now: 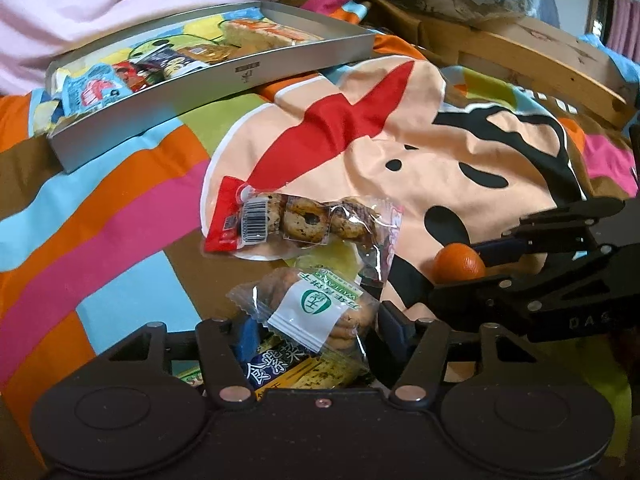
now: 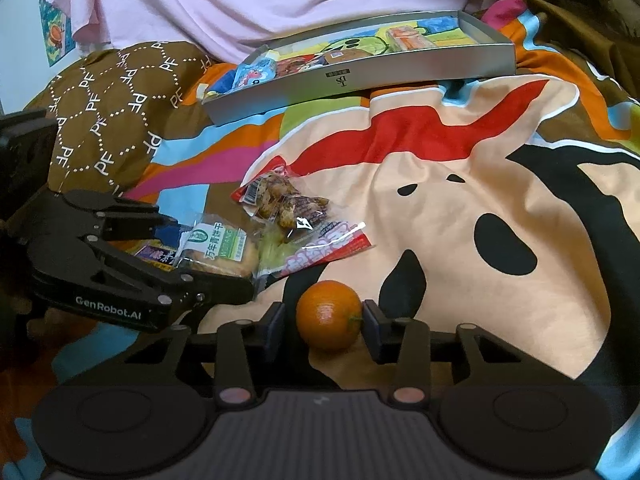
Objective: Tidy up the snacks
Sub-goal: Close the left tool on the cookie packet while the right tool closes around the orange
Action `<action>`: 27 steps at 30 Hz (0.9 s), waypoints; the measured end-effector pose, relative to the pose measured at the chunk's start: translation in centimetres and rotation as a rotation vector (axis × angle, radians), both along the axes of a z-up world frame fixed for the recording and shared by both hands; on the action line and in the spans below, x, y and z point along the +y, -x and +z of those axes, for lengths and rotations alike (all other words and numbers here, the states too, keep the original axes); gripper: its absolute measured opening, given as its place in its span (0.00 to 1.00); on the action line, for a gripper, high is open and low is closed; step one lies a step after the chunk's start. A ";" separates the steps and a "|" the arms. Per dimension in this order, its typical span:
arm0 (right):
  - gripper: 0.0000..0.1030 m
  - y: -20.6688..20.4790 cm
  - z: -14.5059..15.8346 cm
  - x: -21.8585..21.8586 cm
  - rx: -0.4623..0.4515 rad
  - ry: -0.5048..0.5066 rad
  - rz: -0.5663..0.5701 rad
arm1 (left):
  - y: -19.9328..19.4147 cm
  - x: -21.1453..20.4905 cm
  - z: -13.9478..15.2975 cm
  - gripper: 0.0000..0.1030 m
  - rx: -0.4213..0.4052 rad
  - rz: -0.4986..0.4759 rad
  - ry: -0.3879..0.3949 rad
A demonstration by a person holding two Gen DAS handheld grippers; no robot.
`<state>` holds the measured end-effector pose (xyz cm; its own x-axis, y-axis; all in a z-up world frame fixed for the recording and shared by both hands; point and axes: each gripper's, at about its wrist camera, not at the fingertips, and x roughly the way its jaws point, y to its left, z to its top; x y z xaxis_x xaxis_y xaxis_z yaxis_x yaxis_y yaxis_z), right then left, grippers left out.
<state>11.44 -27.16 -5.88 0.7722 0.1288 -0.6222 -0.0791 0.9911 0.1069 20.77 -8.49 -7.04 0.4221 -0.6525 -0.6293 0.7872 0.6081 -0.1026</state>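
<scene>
My left gripper (image 1: 320,328) is shut on a clear packet of biscuits with a white and green label (image 1: 316,308), which lies on a blue and yellow packet (image 1: 280,368). From the right wrist view, the left gripper (image 2: 208,256) has a finger on each side of that biscuit packet (image 2: 220,248). My right gripper (image 2: 325,320) is shut on a small orange (image 2: 329,314) resting on the bedsheet; the orange (image 1: 458,262) also shows from the side. A clear cookie packet with red ends (image 1: 304,220) lies just beyond. A silver tin tray (image 1: 240,80) at the back holds several snack packets.
A cartoon-print bedsheet (image 2: 440,200) covers the whole surface. Behind the tray (image 2: 360,72) hangs pink cloth (image 2: 260,0). A brown patterned pillow (image 2: 112,120) lies at the left. A wooden bed frame (image 1: 540,56) runs along the back right.
</scene>
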 end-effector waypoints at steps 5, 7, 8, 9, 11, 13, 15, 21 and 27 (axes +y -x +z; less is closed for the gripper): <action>0.36 0.1 0.0 0.1 -0.009 0.014 -0.006 | -0.3 0.4 0.0 0.56 0.029 0.030 0.035; 0.36 0.2 -0.1 0.3 -0.012 0.023 -0.006 | -0.4 0.5 0.1 0.54 0.041 0.036 0.052; 0.36 0.3 -0.1 0.3 -0.014 0.025 -0.006 | -0.4 0.5 0.1 0.53 0.043 0.039 0.058; 0.36 0.3 -0.2 0.3 -0.015 0.025 -0.006 | -0.4 0.6 0.1 0.53 0.043 0.041 0.062; 0.36 0.3 -0.2 0.3 -0.015 0.024 -0.008 | -0.4 0.5 0.0 0.53 0.041 0.040 0.062; 0.36 0.4 -0.2 0.3 -0.015 0.023 -0.008 | -0.4 0.6 0.1 0.53 0.043 0.043 0.065; 0.36 0.3 -0.2 0.3 -0.016 0.024 -0.008 | -0.4 0.7 0.1 0.53 0.045 0.048 0.074; 0.36 0.7 -0.1 0.4 -0.036 0.023 -0.008 | -0.2 1.1 0.2 0.53 0.052 0.034 0.131; 0.36 0.8 -0.1 0.4 -0.040 0.020 -0.006 | 0.0 1.0 0.3 0.61 0.066 0.017 0.155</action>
<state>10.62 -26.77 -5.95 0.7974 0.1121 -0.5929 -0.0772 0.9935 0.0840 20.79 -7.46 -6.73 0.3952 -0.7370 -0.5483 0.7655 0.5942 -0.2469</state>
